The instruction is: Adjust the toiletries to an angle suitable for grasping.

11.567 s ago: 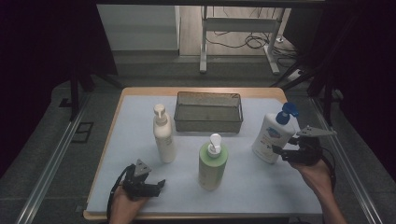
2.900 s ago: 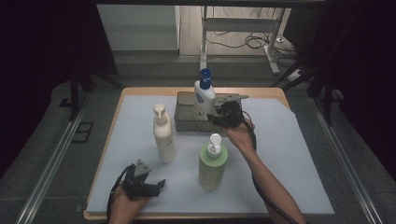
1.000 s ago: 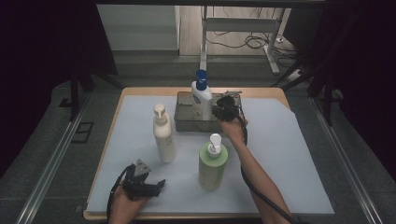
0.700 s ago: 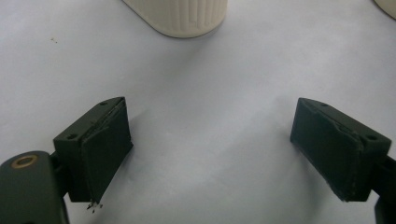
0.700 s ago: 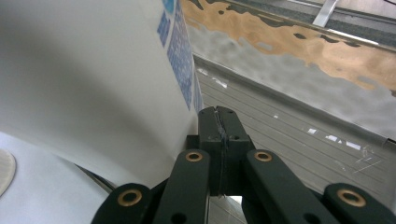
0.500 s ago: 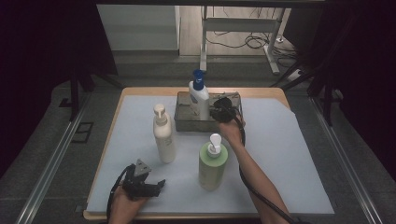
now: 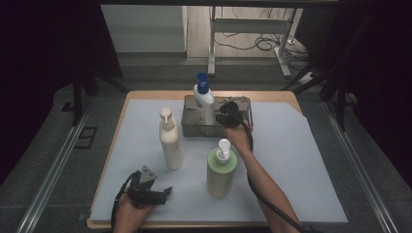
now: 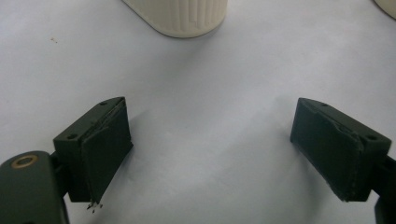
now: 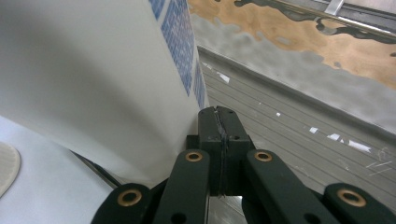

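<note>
While the right gripper (image 9: 219,122) presses shut beside the smooth white pump bottle (image 7: 204,103) in the wire-mesh basket (image 7: 243,102), the left gripper (image 8: 210,154) gapes wide, empty.

Glossy plastic bottle (image 7: 204,103), metal mesh basket (image 7: 245,103), matt sheet (image 7: 301,160)

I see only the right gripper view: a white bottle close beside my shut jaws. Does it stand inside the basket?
Observer: It seems so. In the high view the blue-pump bottle stands upright in the left part of the mesh basket.
Operator: And the left gripper, please?
Observer: The left gripper is open over the white cover and holds nothing.
Operator: What else is on the table?
Observer: A cream bottle and a green bottle stand in front of the basket.
</note>
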Available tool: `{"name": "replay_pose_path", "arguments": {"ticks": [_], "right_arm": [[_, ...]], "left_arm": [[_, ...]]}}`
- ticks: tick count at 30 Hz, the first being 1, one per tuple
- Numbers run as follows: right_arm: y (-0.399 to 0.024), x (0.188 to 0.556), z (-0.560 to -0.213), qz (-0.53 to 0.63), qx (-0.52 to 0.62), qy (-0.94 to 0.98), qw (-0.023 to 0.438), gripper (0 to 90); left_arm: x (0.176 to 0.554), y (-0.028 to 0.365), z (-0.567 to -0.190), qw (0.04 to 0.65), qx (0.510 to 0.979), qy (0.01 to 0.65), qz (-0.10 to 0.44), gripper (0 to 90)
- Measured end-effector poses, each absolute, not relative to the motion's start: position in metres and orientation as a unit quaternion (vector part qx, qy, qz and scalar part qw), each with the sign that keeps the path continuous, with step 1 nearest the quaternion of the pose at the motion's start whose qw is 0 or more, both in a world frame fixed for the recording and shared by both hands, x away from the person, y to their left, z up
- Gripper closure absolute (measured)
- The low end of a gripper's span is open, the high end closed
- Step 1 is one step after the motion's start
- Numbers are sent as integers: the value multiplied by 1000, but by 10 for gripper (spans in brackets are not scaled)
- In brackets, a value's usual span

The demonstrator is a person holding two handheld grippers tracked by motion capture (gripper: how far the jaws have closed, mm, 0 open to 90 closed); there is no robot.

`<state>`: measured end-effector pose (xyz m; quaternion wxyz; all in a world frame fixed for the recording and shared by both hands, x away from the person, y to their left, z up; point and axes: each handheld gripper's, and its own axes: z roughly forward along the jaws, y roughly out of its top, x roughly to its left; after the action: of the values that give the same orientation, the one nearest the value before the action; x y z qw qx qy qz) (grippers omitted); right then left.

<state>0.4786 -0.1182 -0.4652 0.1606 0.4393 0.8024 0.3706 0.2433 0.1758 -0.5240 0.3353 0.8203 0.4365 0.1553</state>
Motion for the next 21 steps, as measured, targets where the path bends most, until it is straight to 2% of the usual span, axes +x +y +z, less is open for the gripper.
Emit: {"name": "replay_pose_path", "arguments": {"ticks": [21], "right_arm": [[-110,479,-467,367,434,807,160,894]], "left_arm": [[243,176,-524,334,822,435,155,120]]}}
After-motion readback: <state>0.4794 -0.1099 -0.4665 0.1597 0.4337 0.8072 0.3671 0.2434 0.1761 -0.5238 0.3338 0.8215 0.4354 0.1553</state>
